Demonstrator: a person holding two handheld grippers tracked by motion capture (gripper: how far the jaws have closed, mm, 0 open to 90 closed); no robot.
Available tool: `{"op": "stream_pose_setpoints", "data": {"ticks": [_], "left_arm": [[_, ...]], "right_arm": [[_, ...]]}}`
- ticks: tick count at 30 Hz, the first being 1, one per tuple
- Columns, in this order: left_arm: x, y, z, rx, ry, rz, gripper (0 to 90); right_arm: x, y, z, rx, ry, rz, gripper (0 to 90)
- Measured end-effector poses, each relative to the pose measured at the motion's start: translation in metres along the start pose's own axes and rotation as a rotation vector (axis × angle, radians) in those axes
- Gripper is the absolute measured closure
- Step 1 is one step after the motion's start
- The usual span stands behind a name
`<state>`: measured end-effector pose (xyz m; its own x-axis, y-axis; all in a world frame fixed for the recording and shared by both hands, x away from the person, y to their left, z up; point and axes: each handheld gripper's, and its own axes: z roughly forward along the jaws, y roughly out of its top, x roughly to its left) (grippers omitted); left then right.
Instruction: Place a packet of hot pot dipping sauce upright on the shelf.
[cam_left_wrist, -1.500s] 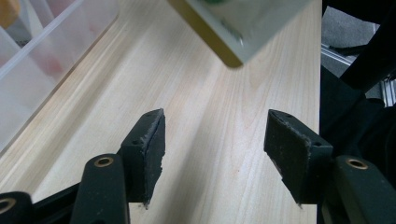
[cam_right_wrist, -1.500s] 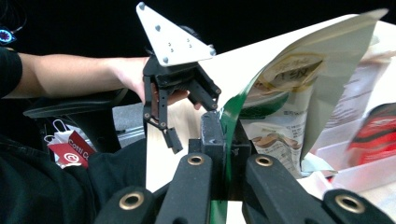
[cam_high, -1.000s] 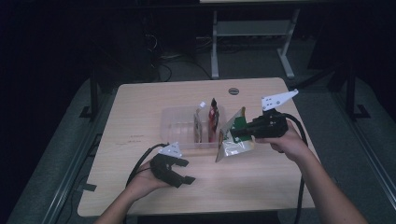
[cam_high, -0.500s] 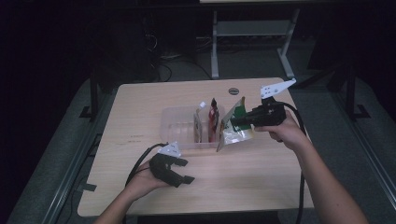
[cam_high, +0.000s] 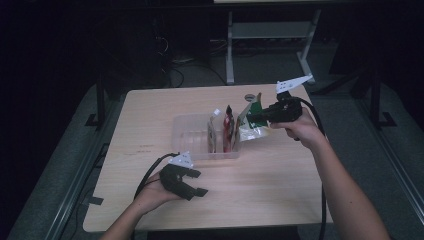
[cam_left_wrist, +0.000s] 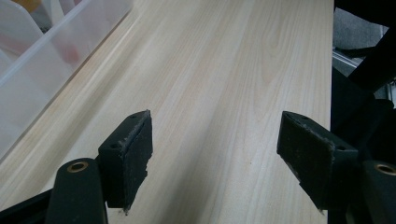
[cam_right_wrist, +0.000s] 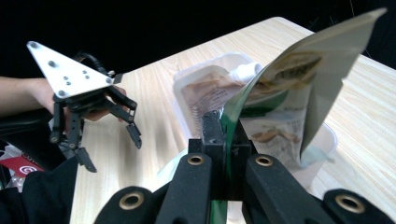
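- Table (cam_high: 280, 190): pale wood top, rounded corners, dark floor all round it.
- Clear plastic bin (cam_high: 189, 136): stands near the middle of the table, a little toward the far edge; shallow, see-through walls. In the left gripper view one wall of the bin (cam_left_wrist: 42, 60) shows at the upper left.
- Pouches in the bin: a brown pouch with a white spout (cam_high: 214, 131) and a red pouch (cam_high: 229, 129), both standing upright in the bin's right half, side by side.
- Green and white pouch (cam_high: 252, 122): held in the air just off the bin's right end, toward the table's right edge, tilted, its lower part close by the bin's rim. In the right gripper view the pouch (cam_right_wrist: 299, 93) stands edge-on, rising up and to the right from the jaws, with the bin behind it.
- Right gripper (cam_high: 256, 118): in the person's right hand above the right half of the table; jaws clamped together on the lower edge of the green and white pouch.
- Left gripper (cam_high: 192, 184): in the person's left hand, low over the table near its near edge, left of centre; jaws wide apart, bare wood between them.
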<state>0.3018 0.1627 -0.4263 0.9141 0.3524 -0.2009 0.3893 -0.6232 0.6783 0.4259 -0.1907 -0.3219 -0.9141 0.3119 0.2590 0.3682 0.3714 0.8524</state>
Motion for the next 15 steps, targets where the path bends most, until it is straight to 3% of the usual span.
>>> {"op": "stream_pose_setpoints", "data": {"ticks": [6, 15], "left_arm": [[-0.001, 0.0, 0.001, -0.005, -0.005, -0.005, 26.1], [-0.001, 0.0, 0.001, -0.003, -0.007, 0.001, 26.1]], "right_arm": [[-0.007, -0.004, 0.008, 0.018, -0.018, 0.016, 90.0], [-0.009, -0.005, 0.018, 0.033, -0.006, 0.018, 90.0]]}}
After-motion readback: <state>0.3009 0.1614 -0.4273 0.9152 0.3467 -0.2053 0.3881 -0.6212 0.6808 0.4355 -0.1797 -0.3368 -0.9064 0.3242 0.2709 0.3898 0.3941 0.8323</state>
